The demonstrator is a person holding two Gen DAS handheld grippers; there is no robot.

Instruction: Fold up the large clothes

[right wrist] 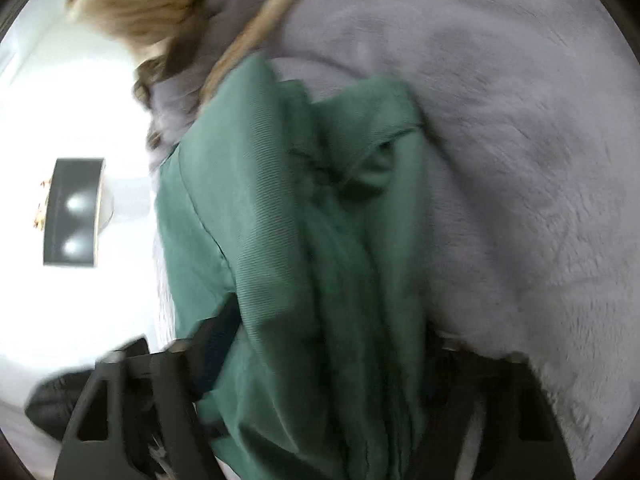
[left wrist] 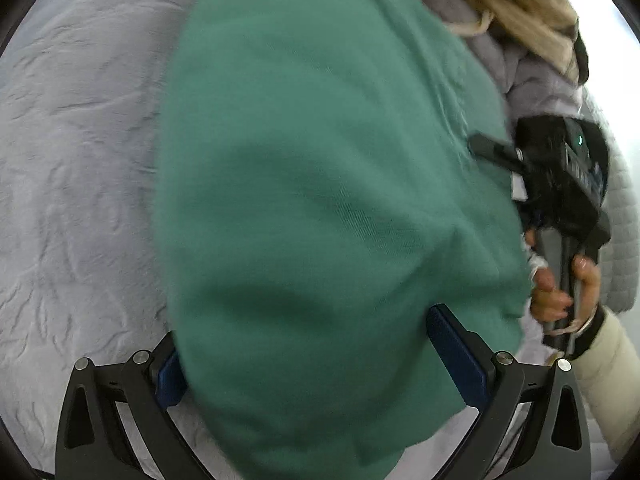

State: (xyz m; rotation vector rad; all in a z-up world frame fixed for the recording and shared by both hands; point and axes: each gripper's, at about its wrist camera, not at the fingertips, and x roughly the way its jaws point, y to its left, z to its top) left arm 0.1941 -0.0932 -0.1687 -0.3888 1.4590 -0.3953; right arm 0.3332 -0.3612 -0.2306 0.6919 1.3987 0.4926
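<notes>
Two grippers on one green garment [left wrist: 320, 180], laid over a lilac bedcover [left wrist: 72, 180]. Left gripper [left wrist: 316, 364]: jaws spread wide, blue pads [left wrist: 456, 356] either side of a loose fold, not pressing it. Right gripper [right wrist: 328, 360]: blurred, pinching a gathered bunch of the same cloth at its other side. Gripped by a right hand [left wrist: 560, 292] in a cream sleeve [left wrist: 612, 368]. Beyond the garment, heaped on grey quilted fabric [left wrist: 532, 68], a tan knit [left wrist: 532, 4].
</notes>
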